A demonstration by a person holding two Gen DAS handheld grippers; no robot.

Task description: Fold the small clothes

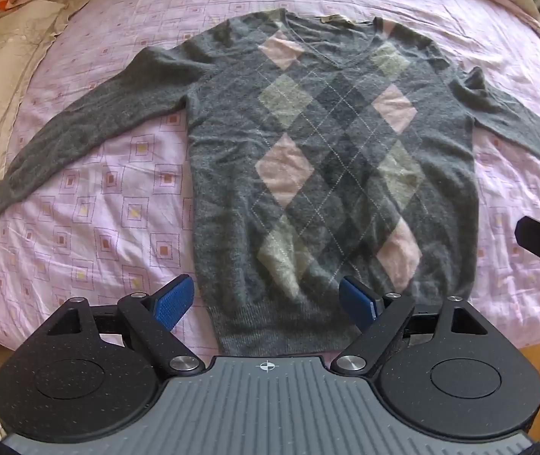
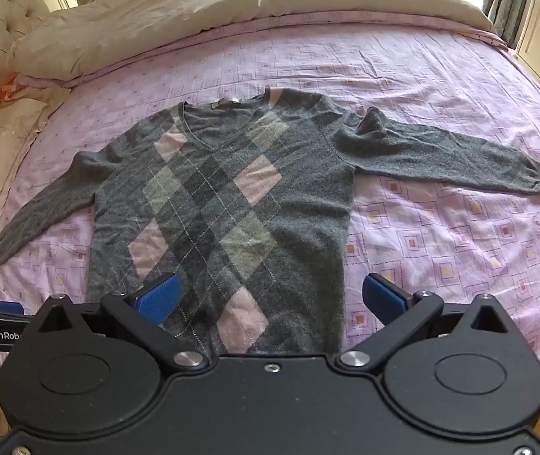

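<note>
Pink-sheeted bed carrying a grey argyle sweater spread flat, hem at the near edge, sleeves out; left gripper and right gripper hover spread and empty above the hem, folding unstarted, next likely a sleeve pinch.

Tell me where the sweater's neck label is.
The neck label sits inside the back of the collar at the far end of the sweater, toward the cream duvet.
</note>
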